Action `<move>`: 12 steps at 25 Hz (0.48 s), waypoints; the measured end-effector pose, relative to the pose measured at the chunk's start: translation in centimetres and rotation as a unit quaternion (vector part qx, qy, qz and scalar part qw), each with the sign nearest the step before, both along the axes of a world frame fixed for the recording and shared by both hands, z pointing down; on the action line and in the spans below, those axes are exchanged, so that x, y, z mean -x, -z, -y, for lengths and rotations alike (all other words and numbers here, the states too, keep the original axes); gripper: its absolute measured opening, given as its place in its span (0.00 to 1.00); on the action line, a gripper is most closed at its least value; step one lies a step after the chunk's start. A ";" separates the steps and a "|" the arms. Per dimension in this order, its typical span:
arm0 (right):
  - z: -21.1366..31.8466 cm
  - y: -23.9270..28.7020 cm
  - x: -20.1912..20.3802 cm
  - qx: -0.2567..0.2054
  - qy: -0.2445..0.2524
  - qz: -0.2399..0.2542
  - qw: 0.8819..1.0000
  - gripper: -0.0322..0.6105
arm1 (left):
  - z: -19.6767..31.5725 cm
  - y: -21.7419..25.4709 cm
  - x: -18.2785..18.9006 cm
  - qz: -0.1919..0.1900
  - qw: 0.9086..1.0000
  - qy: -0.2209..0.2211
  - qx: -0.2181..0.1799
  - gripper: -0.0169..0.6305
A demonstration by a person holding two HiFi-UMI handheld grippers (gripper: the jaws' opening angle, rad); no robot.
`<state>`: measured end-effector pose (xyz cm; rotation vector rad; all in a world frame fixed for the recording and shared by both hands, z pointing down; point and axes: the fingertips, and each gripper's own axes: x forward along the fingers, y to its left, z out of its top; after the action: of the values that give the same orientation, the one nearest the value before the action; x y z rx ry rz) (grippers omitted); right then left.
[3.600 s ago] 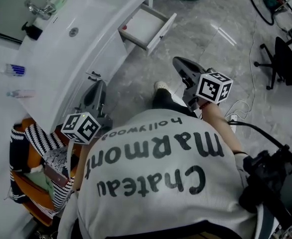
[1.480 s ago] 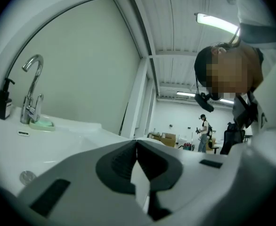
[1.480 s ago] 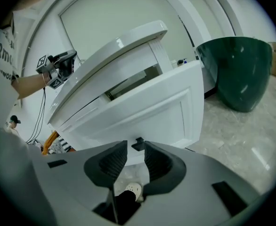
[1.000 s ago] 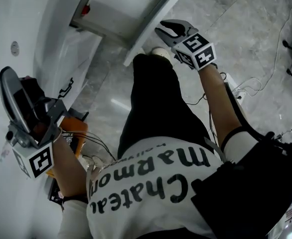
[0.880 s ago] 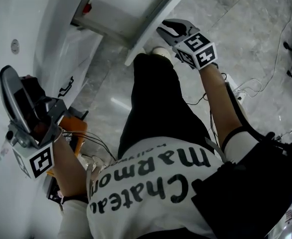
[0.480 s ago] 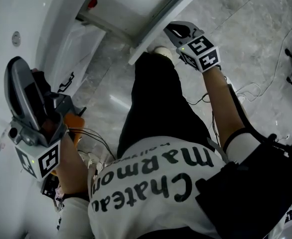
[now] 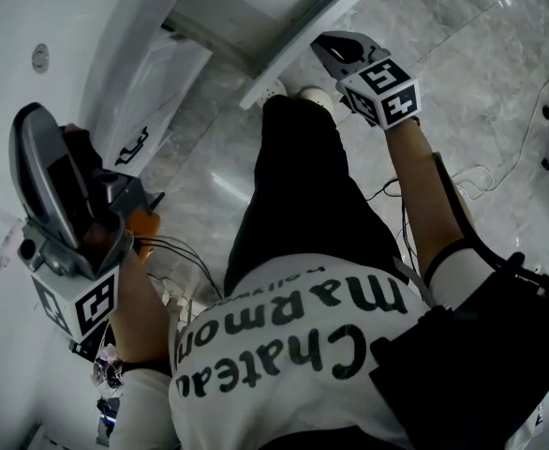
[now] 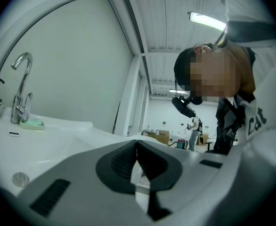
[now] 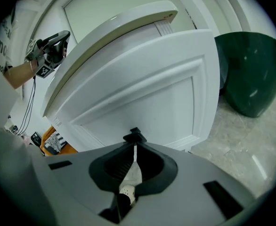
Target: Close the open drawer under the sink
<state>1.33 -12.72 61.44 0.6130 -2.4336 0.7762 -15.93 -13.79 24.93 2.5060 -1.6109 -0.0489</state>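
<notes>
Both left gripper (image 8: 137,145) and right gripper (image 9: 135,145) pinch together, empty; head view crops drawer (image 7: 312,22).

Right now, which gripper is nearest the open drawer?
The right gripper, pointed close at the drawer front; the left gripper is held up beside the sink.

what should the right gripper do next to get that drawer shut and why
Probably push the right gripper straight forward against the drawer front. That panel stands pulled well out, and the gripper's closed jaws point right at its face, at or just off it; contact is hard to tell. The left gripper, also closed, is up over the sink, too far to help.
</notes>
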 end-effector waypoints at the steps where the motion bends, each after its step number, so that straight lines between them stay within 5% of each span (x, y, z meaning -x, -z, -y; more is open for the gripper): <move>1: 0.1 -0.1 0.2 0.002 -0.001 0.001 1.000 0.09 | 0.0 0.0 0.1 -0.002 1.000 0.002 0.000 0.04; 12: 1.3 0.1 1.4 0.001 0.010 0.005 1.000 0.09 | -0.5 0.1 -0.4 -0.017 1.000 -0.003 0.001 0.04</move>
<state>-0.04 -13.97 61.30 0.5858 -2.4437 0.7745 -15.53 -13.32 24.80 2.4945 -1.5901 -0.0900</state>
